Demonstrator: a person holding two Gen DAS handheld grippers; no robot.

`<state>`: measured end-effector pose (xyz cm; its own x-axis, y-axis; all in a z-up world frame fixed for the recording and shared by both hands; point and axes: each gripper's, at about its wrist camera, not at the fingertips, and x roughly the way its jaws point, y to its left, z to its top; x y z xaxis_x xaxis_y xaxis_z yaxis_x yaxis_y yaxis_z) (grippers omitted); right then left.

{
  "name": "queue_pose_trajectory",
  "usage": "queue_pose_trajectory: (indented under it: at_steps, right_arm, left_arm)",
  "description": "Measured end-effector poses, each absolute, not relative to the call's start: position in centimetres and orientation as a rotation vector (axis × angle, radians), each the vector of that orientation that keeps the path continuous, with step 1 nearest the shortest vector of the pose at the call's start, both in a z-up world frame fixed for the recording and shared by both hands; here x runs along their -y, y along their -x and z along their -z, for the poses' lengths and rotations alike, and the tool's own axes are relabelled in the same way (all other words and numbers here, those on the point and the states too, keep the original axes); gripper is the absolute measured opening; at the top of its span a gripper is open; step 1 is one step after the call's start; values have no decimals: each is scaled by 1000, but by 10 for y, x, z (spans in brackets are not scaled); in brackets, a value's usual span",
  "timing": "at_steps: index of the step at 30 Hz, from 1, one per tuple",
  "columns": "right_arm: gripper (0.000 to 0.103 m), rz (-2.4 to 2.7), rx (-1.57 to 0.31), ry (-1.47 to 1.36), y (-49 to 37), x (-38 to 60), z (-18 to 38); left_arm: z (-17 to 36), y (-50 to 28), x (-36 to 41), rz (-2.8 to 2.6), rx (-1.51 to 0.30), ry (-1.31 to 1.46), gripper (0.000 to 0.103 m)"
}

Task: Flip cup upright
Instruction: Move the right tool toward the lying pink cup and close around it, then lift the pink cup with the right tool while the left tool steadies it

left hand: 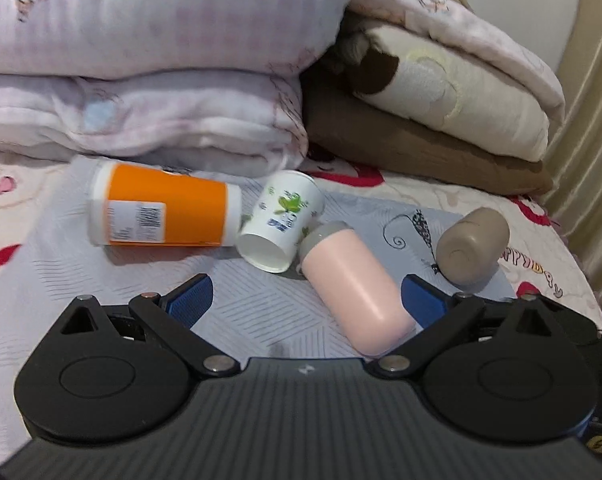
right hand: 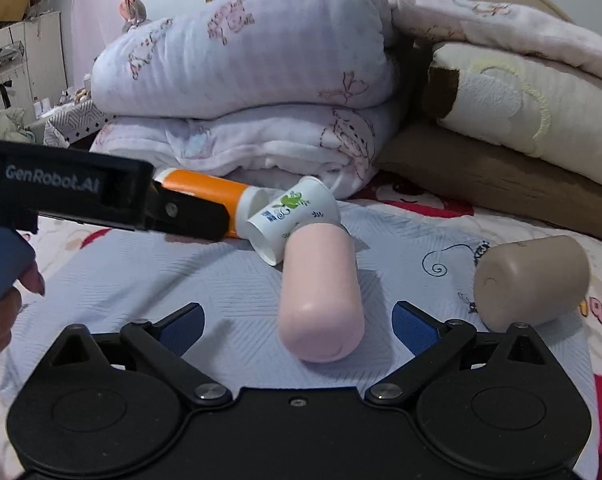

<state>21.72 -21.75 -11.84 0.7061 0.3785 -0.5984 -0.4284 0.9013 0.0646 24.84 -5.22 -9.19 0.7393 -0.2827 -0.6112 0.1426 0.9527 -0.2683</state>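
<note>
Pink, the nearest cup [right hand: 321,300] lies on its side on the grey mat [left hand: 81,280], its top end touching the paper cup [left hand: 281,220]. Both the left gripper [left hand: 305,300] and the right gripper [right hand: 297,320] gape empty. Judged step: approach; next, straddle it, close, tip upright.

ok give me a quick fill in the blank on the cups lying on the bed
1. All four cups lie on their ____ on the bedspread.
2. The white paper cup is printed with a ____ frog.
3. The pink cup lies between the open fingers of the ____ gripper.
4. The cup lying apart from the other three, beside the blue pad of the left gripper, is ____ in colour; the orange cup is farthest from it.

Missing words: sides; green; right; tan
</note>
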Motion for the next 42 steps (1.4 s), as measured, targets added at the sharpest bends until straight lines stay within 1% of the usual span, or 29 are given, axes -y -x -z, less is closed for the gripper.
queue_pose_trajectory:
  at_steps: [1,3,6,8,9,10,11,12,16,20,29,33,38,42]
  right_arm:
    - [90,-455,-663,92,-223,216,123]
    - [83,-458,-688,122,-233,213,132]
    - [83,-451,-685,135,-240,213,142]
    - [81,-451,-683,141,-245,212,146]
    - [78,-450,-681,144,-246,211,147]
    - [72,-450,-680,145,-247,211,149]
    - [68,-450,-687,146,-248,211,150]
    - [67,-445,-692,147,-250,210,151]
    - [67,-418,-712,132,-253,208,150]
    - [67,-398,-739,60,-250,211,149]
    - [67,-343,-797,-170,-226,214,147]
    - [67,-352,-796,-205,-214,205,148]
    - [67,-313,-815,-273,-201,199,147]
    - [67,-265,-873,-287,-183,191,145]
  left_arm:
    - [96,-253,54,244,-712,216,101]
    - [105,-260,56,249,-738,237,101]
    - [112,-264,57,266,-751,260,101]
    - [115,-267,58,276,-752,265,101]
    - [117,-268,58,283,-753,270,101]
    - [118,-270,58,289,-756,278,101]
    - [120,-271,59,293,-760,286,101]
    - [122,-271,59,296,-763,291,100]
    - [127,-270,59,304,-769,301,100]
    - [125,-268,56,307,-777,321,100]
    - [109,-255,37,302,-778,361,100]
    - [97,-247,30,285,-767,315,100]
    - [97,-235,17,290,-844,320,100]
    - [104,-224,5,343,-928,368,100]
